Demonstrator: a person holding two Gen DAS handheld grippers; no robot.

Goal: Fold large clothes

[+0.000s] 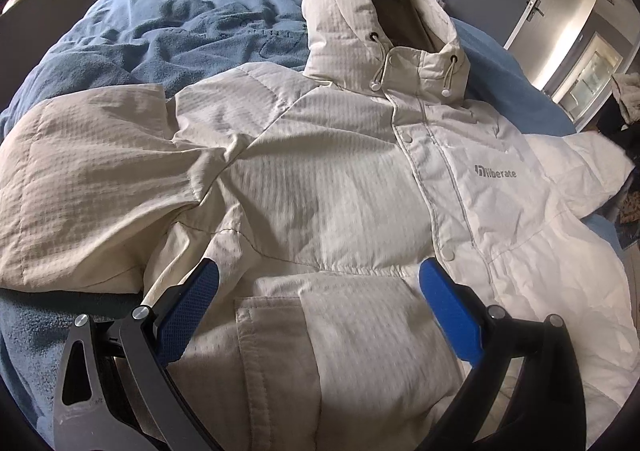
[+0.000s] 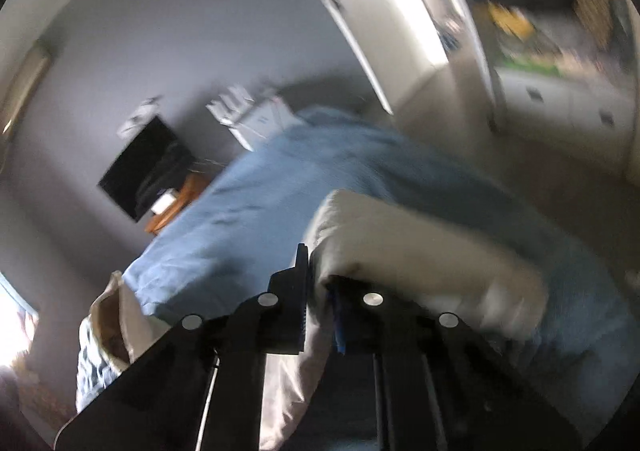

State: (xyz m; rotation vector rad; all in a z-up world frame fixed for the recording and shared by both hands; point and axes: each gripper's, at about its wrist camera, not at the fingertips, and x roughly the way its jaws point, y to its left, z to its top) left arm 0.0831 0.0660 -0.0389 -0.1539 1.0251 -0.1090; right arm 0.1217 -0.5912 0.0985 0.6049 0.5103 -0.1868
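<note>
Jacket (image 2: 400,251) pinched in right jaws

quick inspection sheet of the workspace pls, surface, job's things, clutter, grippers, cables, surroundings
surface: bed with a rumpled blue blanket.
job's things: cream hooded jacket lying face up, front snapped shut, hood toward the far wall, one sleeve spread out to the side.
clutter: nothing seen on the bed beside the jacket.
grippers: left hand-held gripper open above the jacket's lower front; right hand-held gripper shut on a fold of cream jacket fabric, view blurred.
cables: nothing seen.
surroundings: grey wall, dark screen, white door.
</note>
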